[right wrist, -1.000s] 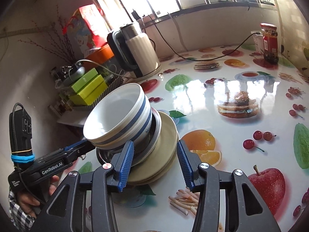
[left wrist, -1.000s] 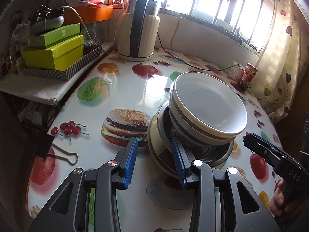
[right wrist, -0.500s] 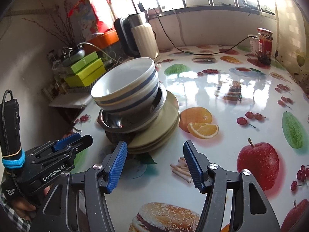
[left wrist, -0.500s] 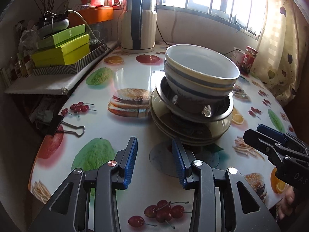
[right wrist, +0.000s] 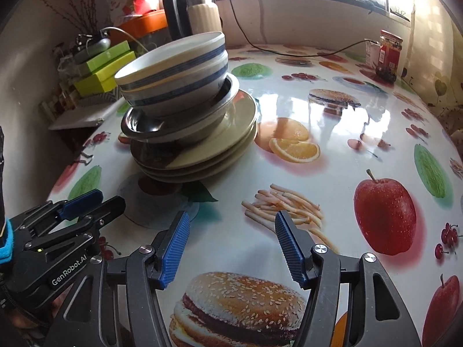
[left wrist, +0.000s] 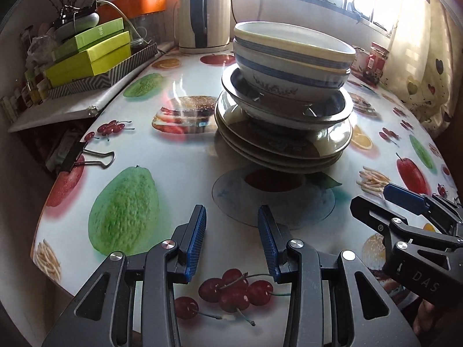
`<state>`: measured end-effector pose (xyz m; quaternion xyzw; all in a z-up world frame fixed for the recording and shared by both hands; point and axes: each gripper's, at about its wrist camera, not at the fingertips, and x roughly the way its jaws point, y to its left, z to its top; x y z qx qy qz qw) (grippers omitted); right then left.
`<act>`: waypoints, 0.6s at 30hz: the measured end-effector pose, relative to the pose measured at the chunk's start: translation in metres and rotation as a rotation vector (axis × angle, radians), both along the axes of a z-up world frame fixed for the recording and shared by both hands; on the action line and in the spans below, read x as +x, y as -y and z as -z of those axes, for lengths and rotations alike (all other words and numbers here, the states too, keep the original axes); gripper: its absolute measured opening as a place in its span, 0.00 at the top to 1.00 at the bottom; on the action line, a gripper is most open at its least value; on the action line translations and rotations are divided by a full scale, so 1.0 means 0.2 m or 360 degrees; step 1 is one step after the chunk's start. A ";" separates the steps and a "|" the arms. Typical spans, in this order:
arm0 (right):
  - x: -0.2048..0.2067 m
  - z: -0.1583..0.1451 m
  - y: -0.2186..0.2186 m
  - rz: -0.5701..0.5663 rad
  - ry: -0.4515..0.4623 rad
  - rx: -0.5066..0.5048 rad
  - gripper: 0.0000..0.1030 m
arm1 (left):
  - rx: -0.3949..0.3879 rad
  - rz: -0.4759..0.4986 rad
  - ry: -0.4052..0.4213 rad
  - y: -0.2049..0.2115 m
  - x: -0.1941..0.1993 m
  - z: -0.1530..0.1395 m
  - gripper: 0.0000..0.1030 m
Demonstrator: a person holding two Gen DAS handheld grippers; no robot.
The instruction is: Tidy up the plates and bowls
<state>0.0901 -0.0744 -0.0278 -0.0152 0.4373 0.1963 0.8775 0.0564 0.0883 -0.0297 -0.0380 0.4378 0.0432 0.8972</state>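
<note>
A stack of dishes stands on the fruit-print table point(right wrist: 332, 173). Beige plates point(left wrist: 277, 156) lie at the bottom, a steel bowl point(left wrist: 289, 115) sits on them, and two blue-striped white bowls point(left wrist: 289, 69) are nested on top, slightly tilted. My left gripper point(left wrist: 231, 217) is open and empty, a short way in front of the stack. My right gripper point(right wrist: 231, 219) is also open, its jaws wider, over printed fries and a burger, with the plates point(right wrist: 220, 144) ahead to its left. Each gripper shows in the other's view: the right gripper point(left wrist: 371, 196) and the left gripper point(right wrist: 86, 202).
A cream kettle point(left wrist: 202, 14) stands at the back by the window, its cable running along the table. Green boxes point(left wrist: 89, 55) are piled on a side shelf at the left. A binder clip point(left wrist: 86, 156) grips the table's left edge. A red-labelled jar point(right wrist: 389, 55) stands far right.
Both grippers have drawn back and down from the stack's rim toward the near table edge. The right jaws have widened. The stack stays where it stood.
</note>
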 end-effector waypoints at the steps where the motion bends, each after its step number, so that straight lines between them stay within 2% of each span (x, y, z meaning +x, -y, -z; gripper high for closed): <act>1: 0.00 0.01 0.00 0.0008 -0.0012 -0.0010 0.40 | 0.0006 0.0006 -0.0009 0.01 0.00 0.01 0.63; 18: -0.04 0.03 -0.02 0.0059 0.0020 -0.0106 0.31 | 0.0034 -0.0030 0.0042 0.03 -0.02 0.02 0.59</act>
